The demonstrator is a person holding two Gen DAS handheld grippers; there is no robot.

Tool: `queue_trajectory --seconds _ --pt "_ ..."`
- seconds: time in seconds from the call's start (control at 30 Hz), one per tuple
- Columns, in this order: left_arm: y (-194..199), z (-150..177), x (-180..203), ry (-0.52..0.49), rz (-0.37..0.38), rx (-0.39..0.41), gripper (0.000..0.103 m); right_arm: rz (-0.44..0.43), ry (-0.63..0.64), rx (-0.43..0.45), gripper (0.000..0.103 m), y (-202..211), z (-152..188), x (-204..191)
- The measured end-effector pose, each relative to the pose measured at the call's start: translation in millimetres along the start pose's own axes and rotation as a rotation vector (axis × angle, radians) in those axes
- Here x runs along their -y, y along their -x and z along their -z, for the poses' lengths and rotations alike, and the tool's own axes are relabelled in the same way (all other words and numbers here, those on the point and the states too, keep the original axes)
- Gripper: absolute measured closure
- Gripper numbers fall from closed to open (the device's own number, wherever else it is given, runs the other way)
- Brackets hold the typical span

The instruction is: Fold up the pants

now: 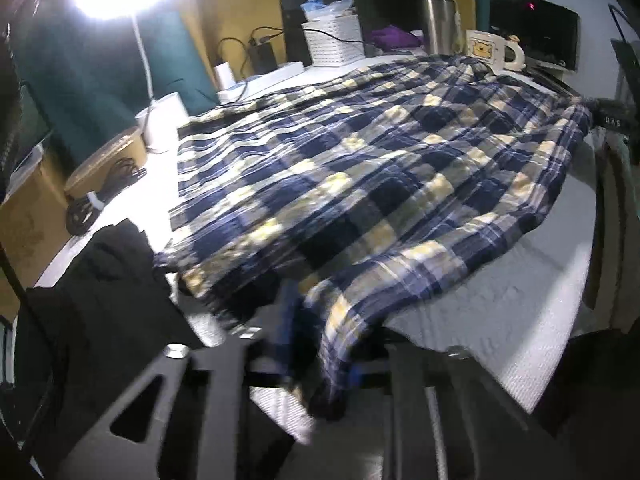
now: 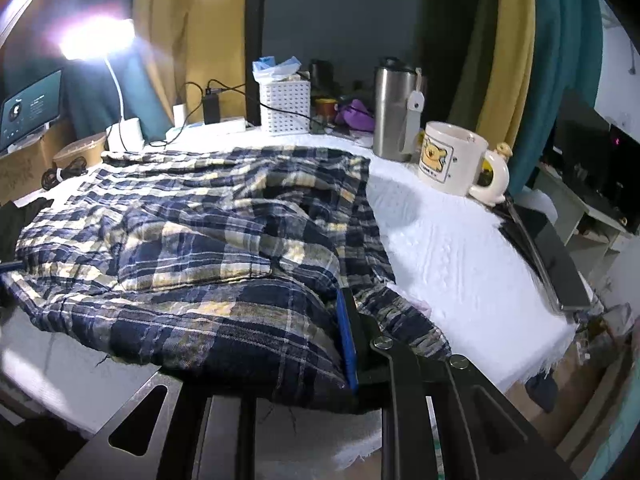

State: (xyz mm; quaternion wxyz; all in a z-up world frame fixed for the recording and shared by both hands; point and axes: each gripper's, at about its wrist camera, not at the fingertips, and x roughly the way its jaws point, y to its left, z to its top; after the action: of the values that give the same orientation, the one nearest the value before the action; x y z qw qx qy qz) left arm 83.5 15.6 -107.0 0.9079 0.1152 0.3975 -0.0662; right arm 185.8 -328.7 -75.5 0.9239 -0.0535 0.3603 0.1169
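Over white table (image 2: 460,248), both grippers angled down, left gripper (image 1: 316,364), right gripper (image 2: 352,340), each clamping plaid pants (image 1: 360,168)

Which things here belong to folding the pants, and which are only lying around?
For the job: plaid pants, left gripper, right gripper, both shut on the fabric.

Lying about: bear mug, steel flask, white basket, desk lamp.

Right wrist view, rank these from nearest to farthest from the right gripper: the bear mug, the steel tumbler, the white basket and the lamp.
From the right gripper, shut on the plaid pants:
1. Bear mug, right, on the white cloth.
2. Steel tumbler, just behind the mug.
3. White basket, centre back.
4. Lamp, far back left.
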Motion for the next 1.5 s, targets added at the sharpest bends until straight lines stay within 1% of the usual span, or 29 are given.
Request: queue_trajectory --seconds 0.07,0.17,0.3,0.53,0.73,0.87,1.13,1.5 --pt "5.7 1.0 -3.0 0.014 -0.009 0.026 0.096 0.006 0.004 -0.012 0.083 -5.4 4.7 -0.6" --pt "19.6 -0.4 -5.6 0.035 -0.021 0.074 0.098 -0.001 -0.006 -0.03 0.083 -8.1 10.7 -1.6" --pt "47.2 -7.5 -8.1 0.057 -0.044 0.16 0.099 -0.008 -0.001 -0.009 0.083 4.9 10.5 -4.6" --pt "100.5 -24.9 -12.9 0.081 -0.061 0.301 0.099 0.015 0.035 0.069 0.086 47.9 -2.3 -7.7" --pt "135.8 -35.2 -4.5 0.06 -0.072 0.383 0.099 0.02 0.039 0.134 0.09 82.8 -11.6 -4.1" --pt "156.0 -35.1 -0.9 0.064 -0.092 0.436 0.099 0.021 0.053 0.149 0.092 100.5 -14.6 -3.6" --pt "193.5 -36.4 4.7 0.046 -0.112 0.531 0.099 0.034 0.058 0.208 0.093 137.7 -17.8 -3.7" --pt "237.4 -35.2 10.9 0.028 -0.148 0.637 0.099 0.033 0.07 0.255 0.093 172.8 -18.6 -9.7"
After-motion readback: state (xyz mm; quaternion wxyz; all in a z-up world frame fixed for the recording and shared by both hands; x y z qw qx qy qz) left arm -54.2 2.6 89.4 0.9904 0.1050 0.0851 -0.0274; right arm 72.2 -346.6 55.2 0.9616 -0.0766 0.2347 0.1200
